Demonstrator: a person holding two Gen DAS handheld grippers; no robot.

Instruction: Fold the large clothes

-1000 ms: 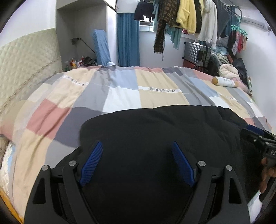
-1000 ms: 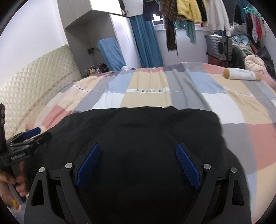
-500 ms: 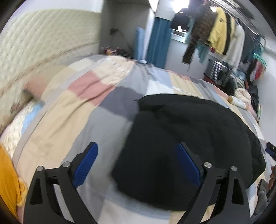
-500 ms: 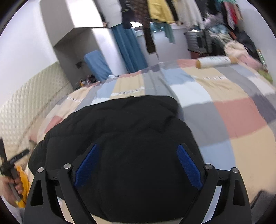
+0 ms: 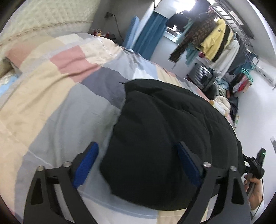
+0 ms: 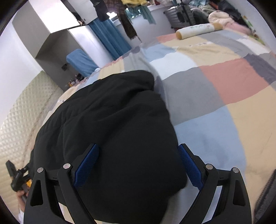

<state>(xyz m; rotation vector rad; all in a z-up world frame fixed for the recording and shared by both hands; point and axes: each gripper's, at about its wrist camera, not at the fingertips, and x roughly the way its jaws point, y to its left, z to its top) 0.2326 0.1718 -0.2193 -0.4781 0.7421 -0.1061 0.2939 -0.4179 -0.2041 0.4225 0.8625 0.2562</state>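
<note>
A black padded jacket (image 5: 169,137) lies folded in a thick bundle on the patchwork bed. My left gripper (image 5: 137,163) hovers low over the jacket's near left edge. Its jaws are closing, with that edge between the blue pads (image 5: 86,163) and no pad pressing on the cloth. My right gripper (image 6: 138,165) stands open over the near right corner of the jacket (image 6: 112,129), straddling it without gripping. Each view catches the other gripper held in a hand at its edge: the right one (image 5: 255,168) and the left one (image 6: 15,175).
The quilt (image 5: 51,103) spreads bare to the left of the jacket and also to its right (image 6: 224,86). A quilted headboard (image 5: 43,15) stands at the left. A bolster pillow (image 6: 198,29), a suitcase (image 5: 201,75) and a rack of hanging clothes (image 5: 213,34) lie beyond.
Both grippers have swung apart and down from over the jacket's middle to its left and right near edges, each rolling outward. The jacket itself has not shifted.
</note>
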